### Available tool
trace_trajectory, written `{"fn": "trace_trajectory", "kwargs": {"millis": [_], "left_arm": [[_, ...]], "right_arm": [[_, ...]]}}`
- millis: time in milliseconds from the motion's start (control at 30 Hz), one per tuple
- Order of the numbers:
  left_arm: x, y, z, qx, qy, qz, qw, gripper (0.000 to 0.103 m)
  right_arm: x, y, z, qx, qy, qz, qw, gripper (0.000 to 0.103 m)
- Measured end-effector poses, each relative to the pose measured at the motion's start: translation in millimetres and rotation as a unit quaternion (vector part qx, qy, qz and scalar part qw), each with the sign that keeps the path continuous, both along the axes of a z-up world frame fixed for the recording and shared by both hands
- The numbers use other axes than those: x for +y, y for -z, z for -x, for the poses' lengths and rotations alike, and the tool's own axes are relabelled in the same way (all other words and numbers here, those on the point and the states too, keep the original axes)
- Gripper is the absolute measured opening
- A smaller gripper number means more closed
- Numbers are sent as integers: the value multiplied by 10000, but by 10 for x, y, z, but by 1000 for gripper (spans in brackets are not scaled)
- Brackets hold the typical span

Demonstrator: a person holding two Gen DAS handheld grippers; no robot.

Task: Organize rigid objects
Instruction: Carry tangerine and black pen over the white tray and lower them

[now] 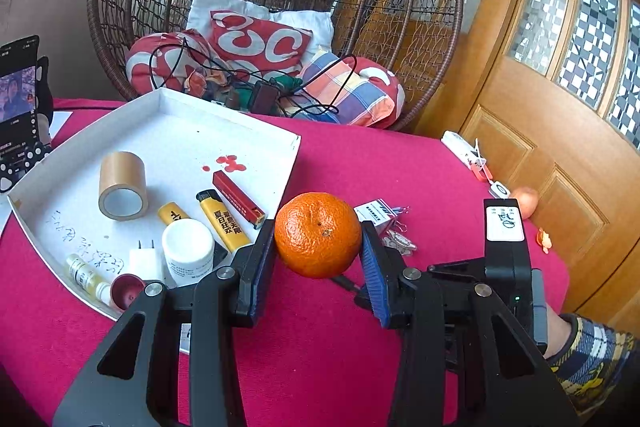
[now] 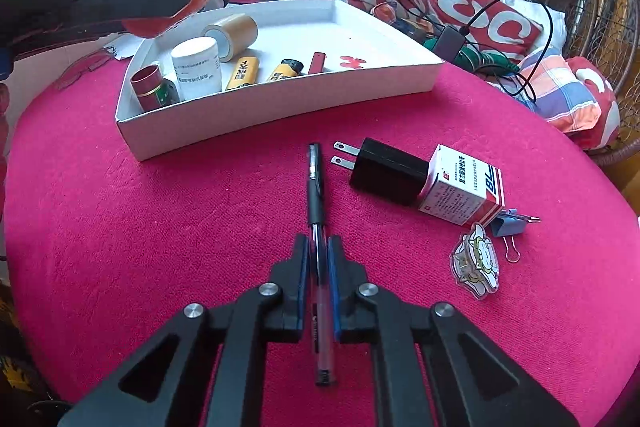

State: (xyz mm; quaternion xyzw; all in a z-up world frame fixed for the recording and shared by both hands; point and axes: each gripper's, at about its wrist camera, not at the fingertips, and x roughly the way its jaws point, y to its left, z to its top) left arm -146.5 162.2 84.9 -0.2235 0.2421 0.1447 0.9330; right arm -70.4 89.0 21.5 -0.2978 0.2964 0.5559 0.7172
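Nearest, the right tongs [image 2: 318,247] pinch the pen [image 2: 315,187] lying on the red bench [image 2: 160,227], gripping mid-barrel, probably for balance. The left tongs [image 1: 319,239] pinch an orange [image 1: 318,235] held above the bench beside the white tray [image 1: 160,131], where sorted items collect.

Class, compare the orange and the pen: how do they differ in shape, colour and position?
The orange is round; the pen is long and thin. The orange is bright orange; the pen is black and clear. The orange is held above the red cloth; the pen lies on it. Each is gripped by one tool.
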Motion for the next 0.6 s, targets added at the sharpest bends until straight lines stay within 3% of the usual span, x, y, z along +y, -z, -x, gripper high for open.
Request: {"fn": "trace_trajectory", "kwargs": {"millis": [200, 600], "left_arm": [[82, -62, 100, -104, -194, -46, 9997, 40], [144, -91, 167, -157, -374, -63, 9992, 40]], "right_arm": [[-208, -112, -73, 346, 306, -420, 9980, 6], [-754, -733, -109, 633, 760, -1731, 9799, 6]]}}
